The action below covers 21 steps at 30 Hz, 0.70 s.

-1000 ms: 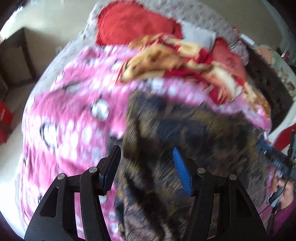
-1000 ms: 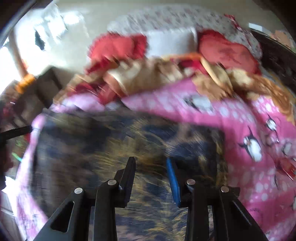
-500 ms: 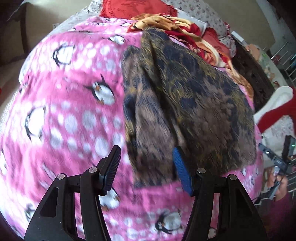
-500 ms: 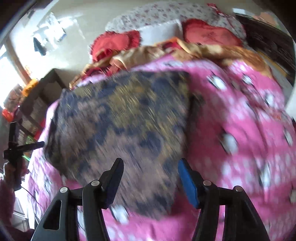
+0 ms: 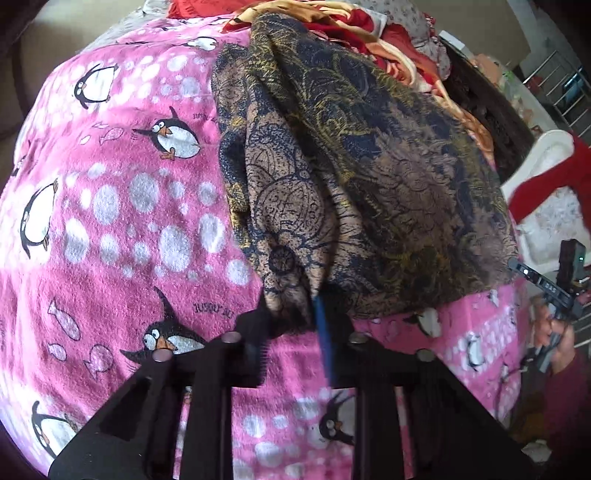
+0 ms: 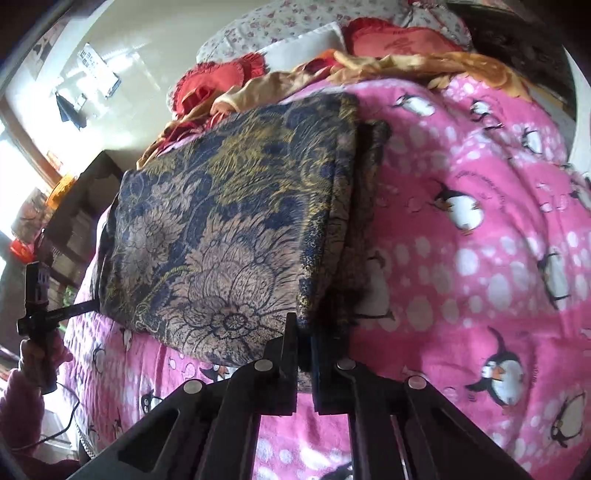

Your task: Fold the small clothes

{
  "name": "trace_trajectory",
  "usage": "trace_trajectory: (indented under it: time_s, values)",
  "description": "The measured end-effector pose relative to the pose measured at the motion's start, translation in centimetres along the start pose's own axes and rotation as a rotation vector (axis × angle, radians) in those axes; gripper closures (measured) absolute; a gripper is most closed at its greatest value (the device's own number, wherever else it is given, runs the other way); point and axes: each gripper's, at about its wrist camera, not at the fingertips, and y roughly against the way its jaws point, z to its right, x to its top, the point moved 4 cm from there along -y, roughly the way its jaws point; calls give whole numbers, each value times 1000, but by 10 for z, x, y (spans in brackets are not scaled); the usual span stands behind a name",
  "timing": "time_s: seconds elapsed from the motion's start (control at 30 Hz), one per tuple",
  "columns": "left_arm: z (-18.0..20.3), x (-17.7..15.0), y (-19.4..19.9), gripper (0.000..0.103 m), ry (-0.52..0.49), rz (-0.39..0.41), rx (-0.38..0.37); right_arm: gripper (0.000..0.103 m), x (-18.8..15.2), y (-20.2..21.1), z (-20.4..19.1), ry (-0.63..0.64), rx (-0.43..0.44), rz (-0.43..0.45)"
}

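A dark blue, brown and gold patterned cloth (image 5: 388, 166) lies folded on a pink penguin blanket (image 5: 129, 221). My left gripper (image 5: 290, 310) sits at the cloth's near left corner. Its jaws are closing, with the bunched corner pinched between them. In the right wrist view the same cloth (image 6: 221, 221) spreads away to the left over the blanket (image 6: 480, 258). There my right gripper (image 6: 301, 332) is shut on the cloth's near right corner, where several layers meet. The rest of the cloth rests flat on the bed.
A heap of red and golden clothes (image 5: 351, 26) lies beyond the cloth, with red cushions (image 6: 391, 40) behind it. A dark cabinet (image 6: 81, 195) stands left of the bed. A dark bed frame (image 5: 480, 92) and white furniture (image 5: 546, 155) are on the right.
Both grippers were open over the cloth; they have come down to its near edge and closed, each on a corner. The views have sharpened as the hands slowed.
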Motion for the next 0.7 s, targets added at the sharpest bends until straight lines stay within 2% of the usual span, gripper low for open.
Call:
trace_trajectory:
  time_s: [0.13, 0.23, 0.3, 0.37, 0.43, 0.47, 0.53, 0.57, 0.6, 0.63, 0.7]
  values:
    - [2, 1, 18, 91, -43, 13, -4, 99, 11, 26, -1, 17, 2, 45]
    - [5, -7, 23, 91, -74, 14, 2, 99, 14, 36, -3, 49, -15, 34]
    - [-2, -20, 11, 100, -71, -20, 27, 99, 6, 31, 2, 51, -39, 9]
    - [-13, -29, 1, 100, -51, -45, 59, 99, -4, 15, 14, 14, -63, -33]
    - [-19, -28, 7, 100, 3, -27, 8, 99, -12, 1, 25, -34, -42, -69]
    - [-17, -23, 16, 100, 0, -7, 2, 99, -11, 2, 25, -43, -38, -58]
    - [-13, -15, 31, 100, -19, 33, 33, 88, -3, 14, 22, -30, -81, -18]
    - [-11, -10, 38, 100, -23, 52, 47, 70, 4, 23, 19, -13, -127, 17]
    - [-7, -6, 43, 100, -29, 71, 55, 61, 11, 33, 13, 5, -162, 65]
    - [-2, -1, 49, 99, -36, 97, 56, 61, 17, 41, 3, 26, -169, 108]
    - [8, 9, 51, 96, -44, 127, 54, 61, 28, 44, -27, 94, -110, 142]
